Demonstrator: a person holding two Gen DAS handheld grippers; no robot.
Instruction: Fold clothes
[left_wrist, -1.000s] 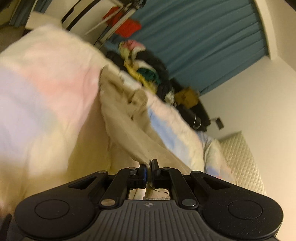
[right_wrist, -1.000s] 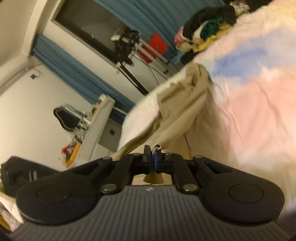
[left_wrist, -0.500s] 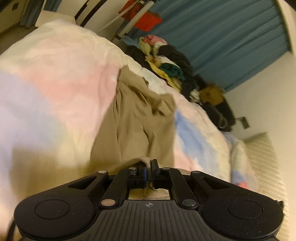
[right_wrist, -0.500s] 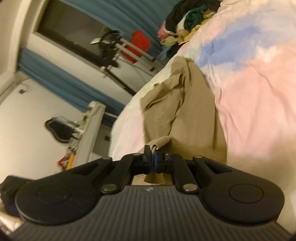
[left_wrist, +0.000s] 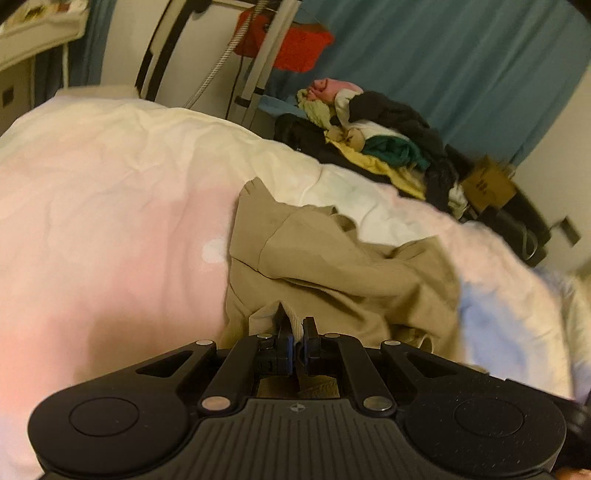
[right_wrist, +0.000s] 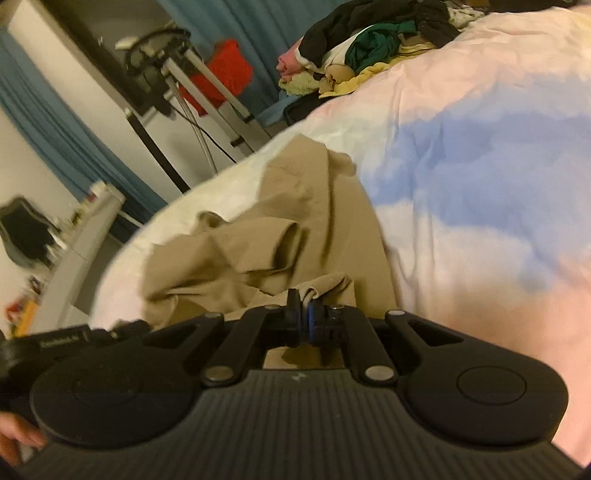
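Observation:
A tan garment lies crumpled on a pastel pink, white and blue bedspread. My left gripper is shut on a near edge of the tan garment, with cloth pinched between the jaws. In the right wrist view the same garment lies bunched on the bedspread. My right gripper is shut on another near edge of it. Both held edges are low, close to the bed.
A pile of mixed clothes sits at the far end of the bed, also in the right wrist view. A metal stand with a red cloth and blue curtains stand behind. A white desk is at left.
Both grippers have come down and forward with the garment's edges. The garment hung stretched before and now lies bunched on the bedspread.

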